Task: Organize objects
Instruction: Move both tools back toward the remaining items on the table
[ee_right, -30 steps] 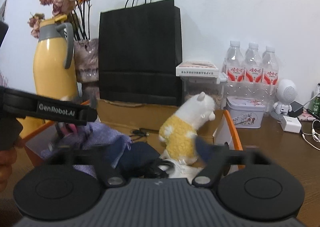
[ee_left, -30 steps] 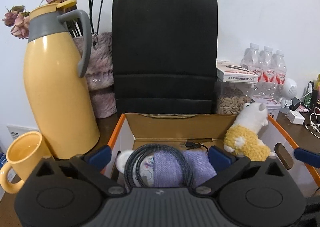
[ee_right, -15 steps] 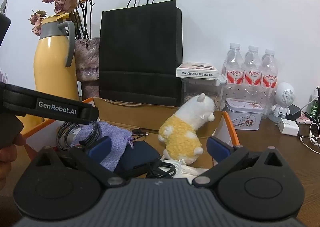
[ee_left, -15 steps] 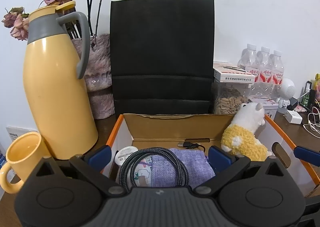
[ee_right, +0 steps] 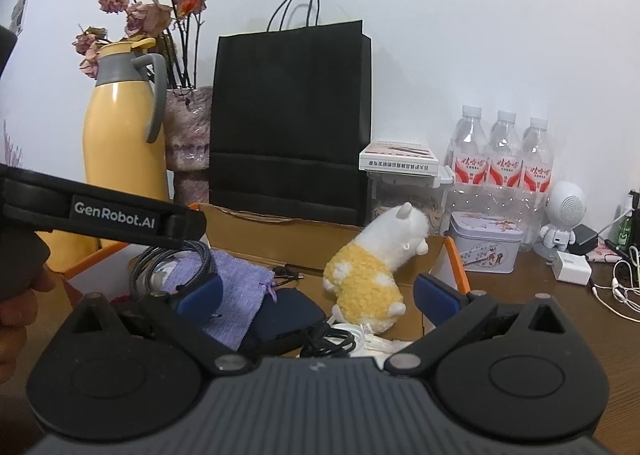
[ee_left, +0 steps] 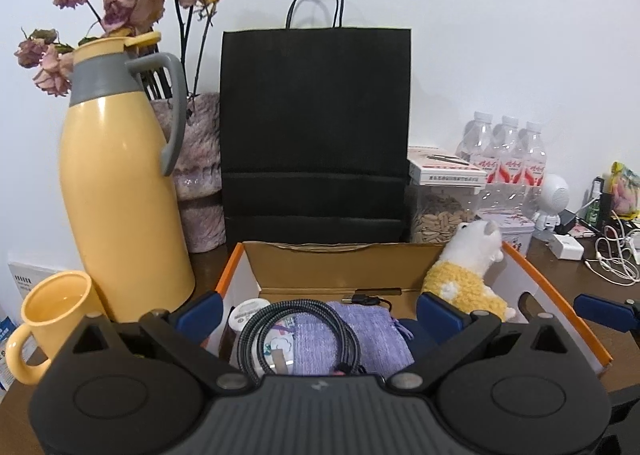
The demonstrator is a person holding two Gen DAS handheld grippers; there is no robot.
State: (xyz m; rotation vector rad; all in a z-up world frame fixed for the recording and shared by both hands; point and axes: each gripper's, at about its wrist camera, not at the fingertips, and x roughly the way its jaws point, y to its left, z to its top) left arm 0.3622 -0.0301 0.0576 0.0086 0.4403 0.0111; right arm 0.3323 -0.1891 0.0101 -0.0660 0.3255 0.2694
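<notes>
Since a second ago both tools have drawn back from the cardboard box, and the coiled braided cable that hung between the left tool's pads now lies inside the box on the purple pouch.

At far left on the counter stands a yellow mug, then the tall yellow thermos, with a fuzzy vase of dried roses behind it. A black paper bag stands upright just behind the box.

The left tool has its blue pads spread wide and holds nothing; it hangs at the box's near edge. Inside, left to right: a small round white lid, the cable coil on the pouch, a black plug at the back wall, a dark blue case, and the plush alpaca at the right end (head tipped toward the box's right rim). A tangle of black cord lies in front of the alpaca.

The right tool is likewise spread and empty, over the box's near right part. Right of the box are a jar of seeds with a small carton on top, a printed tin, three water bottles, a white robot figure and a white charger.
</notes>
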